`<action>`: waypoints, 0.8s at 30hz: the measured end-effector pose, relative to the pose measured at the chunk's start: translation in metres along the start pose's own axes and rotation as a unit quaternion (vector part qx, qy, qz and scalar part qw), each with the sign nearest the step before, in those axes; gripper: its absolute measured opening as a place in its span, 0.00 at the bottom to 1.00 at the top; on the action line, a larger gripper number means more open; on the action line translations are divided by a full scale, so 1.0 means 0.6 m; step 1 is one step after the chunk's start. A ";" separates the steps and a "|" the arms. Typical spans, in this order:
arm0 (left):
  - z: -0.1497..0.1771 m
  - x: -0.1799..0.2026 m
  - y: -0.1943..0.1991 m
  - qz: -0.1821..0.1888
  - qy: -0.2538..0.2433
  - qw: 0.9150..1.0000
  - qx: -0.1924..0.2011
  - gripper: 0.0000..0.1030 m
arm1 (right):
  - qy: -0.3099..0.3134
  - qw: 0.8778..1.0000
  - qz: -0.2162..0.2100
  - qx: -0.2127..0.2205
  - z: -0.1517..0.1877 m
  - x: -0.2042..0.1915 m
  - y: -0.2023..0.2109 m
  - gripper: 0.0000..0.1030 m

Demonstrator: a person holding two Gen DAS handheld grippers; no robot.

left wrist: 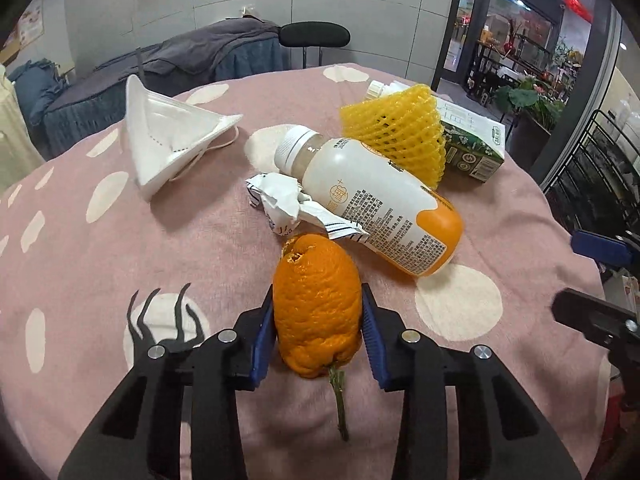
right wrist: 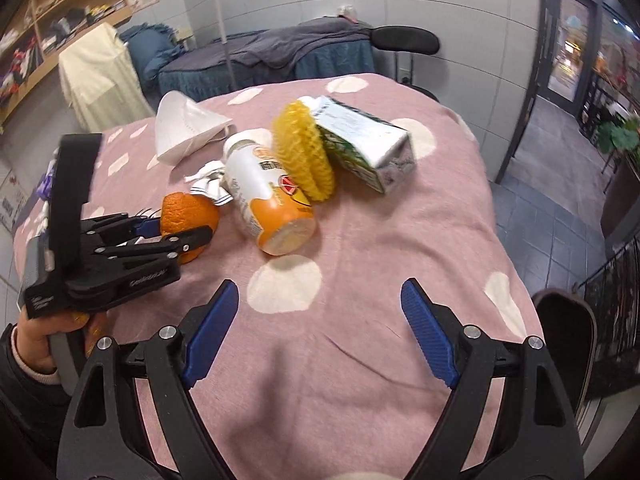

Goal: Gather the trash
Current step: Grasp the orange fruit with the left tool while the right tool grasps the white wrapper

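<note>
Left wrist view shows the left hand-held gripper (left wrist: 318, 332) pinching the orange peel (left wrist: 316, 312) between its blue pads, one on each flank, the stem trailing toward the camera. The peel rests on the pink spotted tabletop (left wrist: 120, 248), its far end just beside the crumpled wrapper (left wrist: 288, 204) and the plastic bottle (left wrist: 376, 208) lying on its side. Behind sit the yellow foam net (left wrist: 396, 132), the carton (left wrist: 472, 144) and the face mask (left wrist: 168, 140). The right hand-held gripper (right wrist: 320, 332) hovers spread wide over bare cloth, holding nothing.

Risks, as I judge them — the peel looks hollow and soft, so a hard squeeze may collapse it and let it slip out; lifting forward could also nudge the wrapper or set the bottle rolling.
</note>
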State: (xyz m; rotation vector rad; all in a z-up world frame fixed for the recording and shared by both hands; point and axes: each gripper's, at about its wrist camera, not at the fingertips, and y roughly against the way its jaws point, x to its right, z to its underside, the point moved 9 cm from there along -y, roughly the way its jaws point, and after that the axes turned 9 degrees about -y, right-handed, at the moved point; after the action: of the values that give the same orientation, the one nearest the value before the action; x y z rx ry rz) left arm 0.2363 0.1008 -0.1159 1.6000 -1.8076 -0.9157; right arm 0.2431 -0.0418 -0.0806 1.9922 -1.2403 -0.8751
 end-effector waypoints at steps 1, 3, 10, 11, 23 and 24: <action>0.004 -0.002 0.012 -0.001 0.004 1.000 0.006 0.37 | 0.012 1.000 -0.002 -0.005 -0.004 -0.010 -0.008 0.80; 0.012 -0.010 0.035 -0.003 0.013 1.000 0.017 0.37 | 0.032 0.999 -0.001 -0.015 -0.011 -0.028 -0.026 0.80; 0.012 -0.055 0.086 -0.015 0.048 0.998 0.049 0.37 | 0.082 0.995 -0.015 -0.050 -0.031 -0.094 -0.094 0.80; 0.013 -0.062 0.087 -0.018 0.053 0.997 0.051 0.37 | 0.089 0.995 -0.019 -0.052 -0.034 -0.107 -0.099 0.80; 0.034 -0.120 0.090 -0.030 0.095 0.994 0.049 0.37 | 0.145 0.985 -0.032 -0.085 -0.042 -0.211 -0.183 0.61; 0.035 -0.121 0.089 -0.029 0.097 0.994 0.049 0.37 | 0.140 0.986 -0.030 -0.090 -0.043 -0.211 -0.192 0.57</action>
State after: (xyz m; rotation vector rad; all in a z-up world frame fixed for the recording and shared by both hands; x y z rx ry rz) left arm 0.1972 0.1786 -0.0840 1.7458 -1.7023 -0.6792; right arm 0.2787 0.1201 -0.1301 1.9369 -0.9154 -0.6794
